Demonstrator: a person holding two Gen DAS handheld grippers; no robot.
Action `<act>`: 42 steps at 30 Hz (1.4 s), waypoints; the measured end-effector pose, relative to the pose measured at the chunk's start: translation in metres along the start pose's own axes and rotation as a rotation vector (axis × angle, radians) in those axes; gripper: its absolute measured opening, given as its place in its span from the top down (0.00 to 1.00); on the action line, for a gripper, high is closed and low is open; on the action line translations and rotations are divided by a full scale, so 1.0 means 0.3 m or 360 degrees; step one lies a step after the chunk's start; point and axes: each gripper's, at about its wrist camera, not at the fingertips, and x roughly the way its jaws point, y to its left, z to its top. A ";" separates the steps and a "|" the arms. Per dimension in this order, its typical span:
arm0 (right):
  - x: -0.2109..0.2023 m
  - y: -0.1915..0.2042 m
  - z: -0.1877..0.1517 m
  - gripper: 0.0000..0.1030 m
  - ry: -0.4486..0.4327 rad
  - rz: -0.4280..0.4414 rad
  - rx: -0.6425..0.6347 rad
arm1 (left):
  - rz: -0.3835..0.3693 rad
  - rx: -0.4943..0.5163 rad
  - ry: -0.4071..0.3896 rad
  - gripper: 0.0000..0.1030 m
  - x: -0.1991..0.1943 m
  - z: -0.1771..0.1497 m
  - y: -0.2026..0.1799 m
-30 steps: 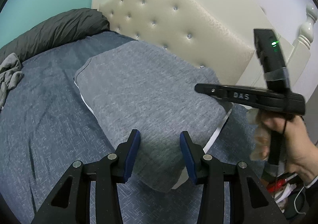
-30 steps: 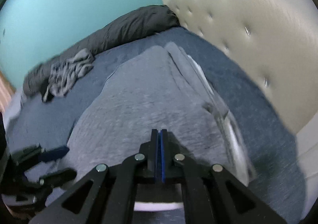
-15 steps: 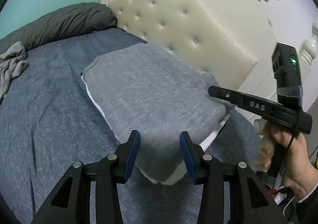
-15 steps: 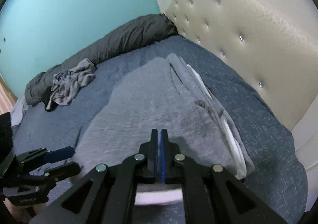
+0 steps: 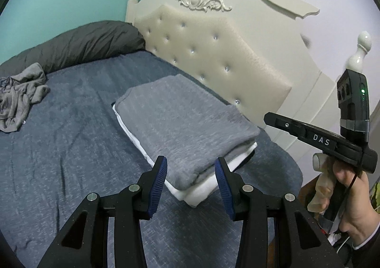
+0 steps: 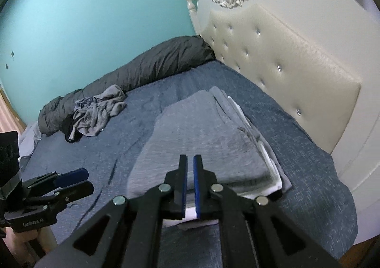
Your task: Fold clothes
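At the centre of both views, a folded grey knit garment (image 5: 187,123) lies on top of folded white cloth (image 5: 201,190) on the dark blue bedspread (image 5: 59,149), near the cream tufted headboard (image 5: 213,54). The left hand-held gripper (image 5: 191,184) hangs above its near edge, jaws partly apart and holding nothing. The right hand-held gripper (image 6: 190,187) shows only a narrow slit — just opening, empty — while a crumpled grey garment (image 6: 97,113) sits at the left by the dark grey rolled duvet (image 6: 142,70).

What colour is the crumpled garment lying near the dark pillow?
Grey crumpled garment, clearest in the right wrist view.
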 end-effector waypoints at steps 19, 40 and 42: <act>-0.298 0.179 -0.044 0.62 -0.0124 -0.0017 -0.0043 | 0.0017 0.0024 -0.0120 0.51 -0.290 -0.013 -0.037; -0.526 0.319 -0.155 0.19 -0.0213 -0.0136 0.0084 | -0.0008 0.0041 -0.0213 0.28 -0.506 -0.069 -0.055; -0.551 0.336 -0.169 0.17 -0.0229 -0.0163 0.0075 | -0.0013 0.0042 -0.0222 0.27 -0.524 -0.074 -0.056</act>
